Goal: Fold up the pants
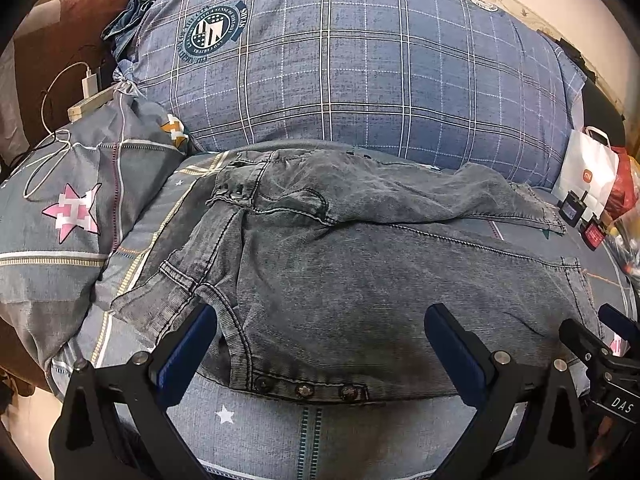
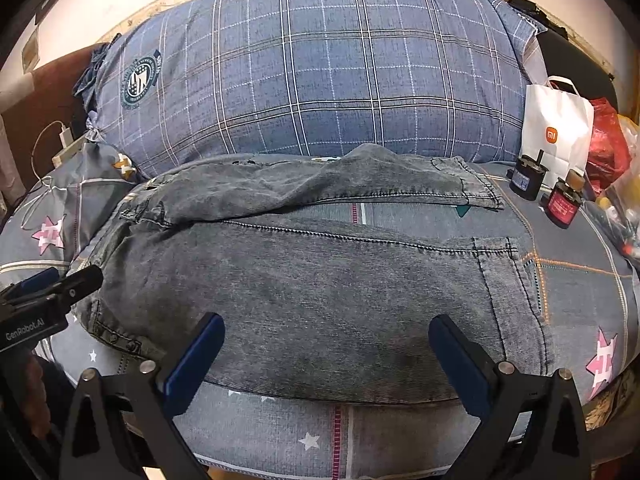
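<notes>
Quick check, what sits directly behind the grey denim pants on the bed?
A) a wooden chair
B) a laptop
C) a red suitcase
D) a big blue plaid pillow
D: the big blue plaid pillow rises right behind the grey denim pants, which lie spread on the star-print bedsheet.

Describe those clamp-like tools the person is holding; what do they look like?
Each is a black plastic two-finger gripper with triangular cut-outs, silver pivot bolts and flat dark-blue finger pads. The right gripper looks identical. Seen side-on, one body reads "GenRobot.AI", the other "DAS". No cables or sleeves are visible.
</notes>
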`<action>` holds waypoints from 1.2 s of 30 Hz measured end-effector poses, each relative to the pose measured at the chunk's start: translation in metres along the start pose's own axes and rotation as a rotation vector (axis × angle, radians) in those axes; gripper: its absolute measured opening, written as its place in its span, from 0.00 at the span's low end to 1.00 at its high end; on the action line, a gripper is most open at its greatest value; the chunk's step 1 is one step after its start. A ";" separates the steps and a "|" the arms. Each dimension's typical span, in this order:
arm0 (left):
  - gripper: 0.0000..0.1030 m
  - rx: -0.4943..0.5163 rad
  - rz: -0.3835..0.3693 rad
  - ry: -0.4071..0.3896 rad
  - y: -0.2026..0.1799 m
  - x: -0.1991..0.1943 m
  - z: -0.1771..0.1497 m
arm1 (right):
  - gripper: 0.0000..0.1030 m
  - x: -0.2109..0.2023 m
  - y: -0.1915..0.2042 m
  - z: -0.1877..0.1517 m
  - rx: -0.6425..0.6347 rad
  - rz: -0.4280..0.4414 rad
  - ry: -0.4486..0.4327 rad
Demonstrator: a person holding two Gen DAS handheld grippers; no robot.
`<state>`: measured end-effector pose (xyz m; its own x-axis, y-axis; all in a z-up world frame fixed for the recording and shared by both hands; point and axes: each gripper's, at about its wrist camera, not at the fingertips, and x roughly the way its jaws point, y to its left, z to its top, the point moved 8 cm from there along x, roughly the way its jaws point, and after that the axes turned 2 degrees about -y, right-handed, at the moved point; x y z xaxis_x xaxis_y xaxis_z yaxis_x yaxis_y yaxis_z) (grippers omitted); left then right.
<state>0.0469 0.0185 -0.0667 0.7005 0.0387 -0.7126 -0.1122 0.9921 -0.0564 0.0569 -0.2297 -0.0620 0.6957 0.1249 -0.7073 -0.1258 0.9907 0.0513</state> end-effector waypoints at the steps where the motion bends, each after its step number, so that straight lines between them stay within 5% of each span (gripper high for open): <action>1: 1.00 0.000 0.001 -0.001 0.000 0.000 0.000 | 1.00 0.000 0.000 0.000 0.001 0.001 -0.001; 36: 1.00 0.000 -0.001 0.021 0.001 0.005 -0.006 | 1.00 0.006 0.003 -0.003 0.012 0.007 0.020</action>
<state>0.0465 0.0192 -0.0744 0.6855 0.0357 -0.7272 -0.1120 0.9921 -0.0569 0.0589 -0.2256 -0.0683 0.6809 0.1309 -0.7206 -0.1219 0.9904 0.0647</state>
